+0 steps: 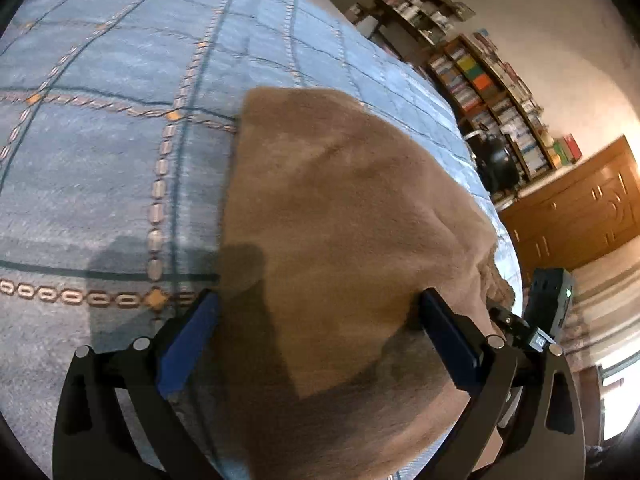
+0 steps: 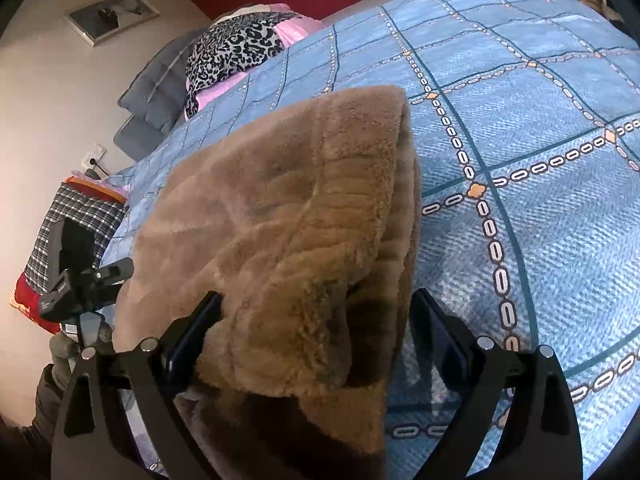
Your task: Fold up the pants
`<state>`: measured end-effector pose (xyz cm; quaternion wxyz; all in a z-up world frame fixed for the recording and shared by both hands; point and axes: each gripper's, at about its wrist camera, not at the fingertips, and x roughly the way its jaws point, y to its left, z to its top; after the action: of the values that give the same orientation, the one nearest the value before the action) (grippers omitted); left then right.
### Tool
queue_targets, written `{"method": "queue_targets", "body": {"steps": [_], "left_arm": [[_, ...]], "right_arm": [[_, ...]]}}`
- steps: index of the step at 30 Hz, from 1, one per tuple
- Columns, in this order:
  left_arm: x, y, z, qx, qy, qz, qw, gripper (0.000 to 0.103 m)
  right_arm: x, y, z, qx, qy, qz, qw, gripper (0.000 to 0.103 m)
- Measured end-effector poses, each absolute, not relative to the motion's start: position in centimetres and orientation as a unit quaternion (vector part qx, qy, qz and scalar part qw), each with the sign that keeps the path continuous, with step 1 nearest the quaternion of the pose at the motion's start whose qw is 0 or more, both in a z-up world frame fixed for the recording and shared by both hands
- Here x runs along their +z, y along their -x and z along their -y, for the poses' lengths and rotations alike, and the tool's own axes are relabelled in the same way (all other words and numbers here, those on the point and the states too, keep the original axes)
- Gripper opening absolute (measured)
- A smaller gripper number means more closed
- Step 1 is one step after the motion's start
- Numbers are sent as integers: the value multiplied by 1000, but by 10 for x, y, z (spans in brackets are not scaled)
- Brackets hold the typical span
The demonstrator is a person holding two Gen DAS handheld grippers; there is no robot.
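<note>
Brown fleece pants point(image 1: 340, 220) lie folded on a blue patterned bedspread point(image 1: 100, 140). My left gripper point(image 1: 320, 340) is open, its blue-padded fingers wide apart over the near part of the cloth. In the right wrist view the pants point(image 2: 288, 208) show a thick folded edge with a ribbed band on the right. My right gripper point(image 2: 316, 332) is open too, with the near end of the pants lying between its spread fingers. The other gripper's body shows in each view, at the right edge point(image 1: 548, 300) and at the left point(image 2: 80, 280).
The bedspread point(image 2: 540, 120) stretches far to the right. A leopard-print pillow point(image 2: 232, 52) and grey pillows point(image 2: 160, 92) sit at the bed's head. A plaid cloth point(image 2: 76, 220) lies by the bed edge. Bookshelves point(image 1: 492, 92) and a wooden cabinet point(image 1: 580, 208) stand beyond the bed.
</note>
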<state>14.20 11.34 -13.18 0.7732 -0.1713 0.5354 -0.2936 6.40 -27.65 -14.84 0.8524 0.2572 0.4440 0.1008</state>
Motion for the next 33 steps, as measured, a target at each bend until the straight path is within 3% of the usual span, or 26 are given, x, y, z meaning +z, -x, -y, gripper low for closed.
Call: {"method": "queue_targets", "body": {"steps": [9, 16, 18, 22, 27, 30, 33], "left_arm": [[-158, -169, -119, -320, 236, -565, 723, 100], [-162, -174, -95, -375, 238, -579, 684, 98], [-162, -174, -90, -378, 239, -579, 682, 84], [-153, -172, -85, -370, 237, -575, 690, 67], [-125, -175, -83, -363, 218, -559, 713, 46], [-102, -184, -77, -369, 221, -540, 724, 38], [-79, -198, -66, -373, 217, -523, 735, 37]], "right_arm": [[-151, -67, 277, 106, -256, -445, 852, 93], [-151, -70, 277, 127, -261, -446, 847, 74], [-151, -70, 278, 131, -263, -445, 846, 68], [-144, -66, 281, 135, -266, -436, 849, 51], [-123, -65, 282, 138, -251, -421, 861, 45], [-108, -68, 285, 140, -250, -408, 867, 43], [-88, -80, 293, 141, -250, -388, 876, 43]]}}
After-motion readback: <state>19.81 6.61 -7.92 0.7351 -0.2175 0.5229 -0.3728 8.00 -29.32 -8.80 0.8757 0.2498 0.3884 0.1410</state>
